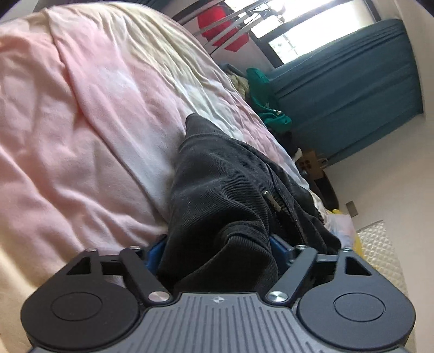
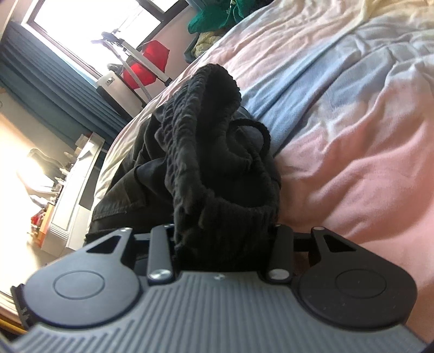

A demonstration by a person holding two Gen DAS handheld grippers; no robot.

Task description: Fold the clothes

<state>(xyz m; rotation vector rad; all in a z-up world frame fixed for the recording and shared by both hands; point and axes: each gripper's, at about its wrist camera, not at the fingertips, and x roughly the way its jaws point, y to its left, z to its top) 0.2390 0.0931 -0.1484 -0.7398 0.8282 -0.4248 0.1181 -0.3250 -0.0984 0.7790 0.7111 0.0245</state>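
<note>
A black garment (image 1: 217,184) with a zipper pull lies on the pink and white bedspread (image 1: 81,135). My left gripper (image 1: 217,252) is shut on a bunched edge of it; the fingertips are buried in the cloth. In the right wrist view the same black garment (image 2: 206,152) shows its elastic waistband and a drawstring loop. My right gripper (image 2: 222,239) is shut on the waistband, its fingers hidden by fabric. The garment stretches away from both grippers across the bedspread (image 2: 352,135).
A pile of green and yellow clothes (image 1: 260,89) lies at the far bed edge. A red item hangs on a rack (image 1: 225,24) by the window. Teal curtains (image 1: 352,89) hang beside it. A white cabinet (image 2: 73,190) stands beside the bed.
</note>
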